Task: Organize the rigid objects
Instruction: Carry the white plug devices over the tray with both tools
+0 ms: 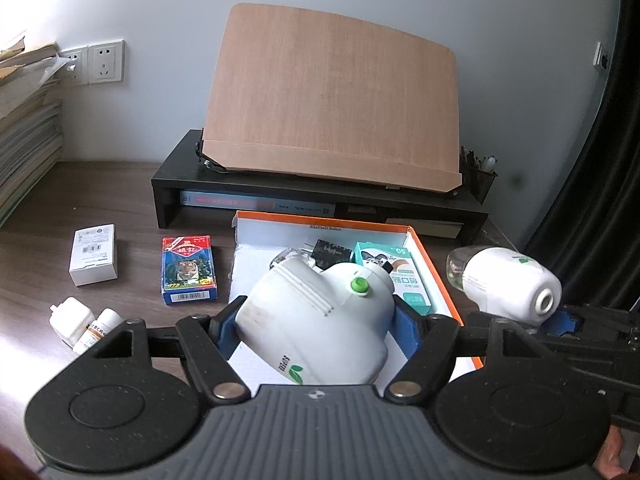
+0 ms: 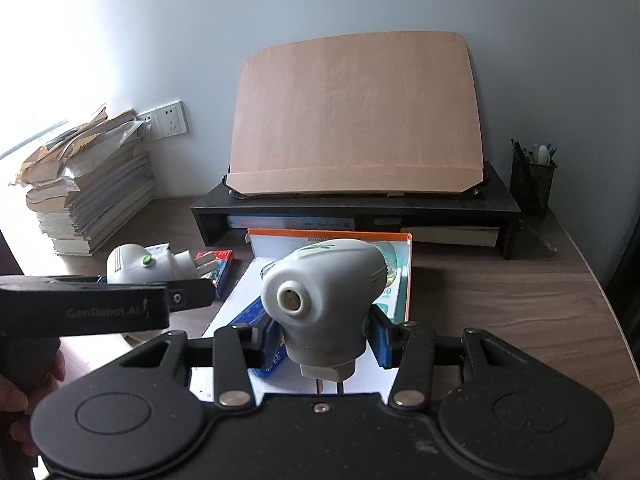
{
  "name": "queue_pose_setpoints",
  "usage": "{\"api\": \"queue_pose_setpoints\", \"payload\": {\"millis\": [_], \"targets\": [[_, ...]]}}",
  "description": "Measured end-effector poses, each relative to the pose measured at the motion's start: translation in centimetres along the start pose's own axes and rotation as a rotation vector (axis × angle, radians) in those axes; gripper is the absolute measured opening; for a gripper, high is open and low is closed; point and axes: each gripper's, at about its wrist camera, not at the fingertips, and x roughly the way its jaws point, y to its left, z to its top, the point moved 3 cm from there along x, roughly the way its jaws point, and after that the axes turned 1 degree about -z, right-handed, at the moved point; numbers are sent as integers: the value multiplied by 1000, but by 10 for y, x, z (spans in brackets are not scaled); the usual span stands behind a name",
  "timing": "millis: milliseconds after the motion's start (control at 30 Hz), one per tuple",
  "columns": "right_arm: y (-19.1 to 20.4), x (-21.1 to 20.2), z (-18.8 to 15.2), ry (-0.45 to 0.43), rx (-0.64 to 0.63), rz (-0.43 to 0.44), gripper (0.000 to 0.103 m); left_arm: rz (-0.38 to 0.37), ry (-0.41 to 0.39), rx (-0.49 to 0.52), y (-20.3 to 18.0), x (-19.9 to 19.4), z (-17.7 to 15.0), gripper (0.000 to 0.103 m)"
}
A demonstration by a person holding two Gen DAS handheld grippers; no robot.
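Beside the card deck (image 1: 189, 268) — left-view only — white box (image 1: 94, 255).

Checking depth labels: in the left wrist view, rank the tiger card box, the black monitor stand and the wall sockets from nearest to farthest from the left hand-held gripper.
1. Tiger card box: on the desk, just left of the orange-rimmed box, nearest the left hand-held gripper.
2. Black monitor stand: behind it, mid-desk.
3. Wall sockets: on the wall, upper left, farthest.

Left gripper (image 1: 316, 320) and right gripper (image 2: 320, 334) — jaws clamped, both angled downward.
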Motion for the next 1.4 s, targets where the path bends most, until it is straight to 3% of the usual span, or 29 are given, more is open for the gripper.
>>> {"api": "queue_pose_setpoints", "payload": {"millis": [1400], "targets": [[7, -2, -4, 13, 46, -48, 55, -50, 43, 27, -1, 9, 2, 74]]}}
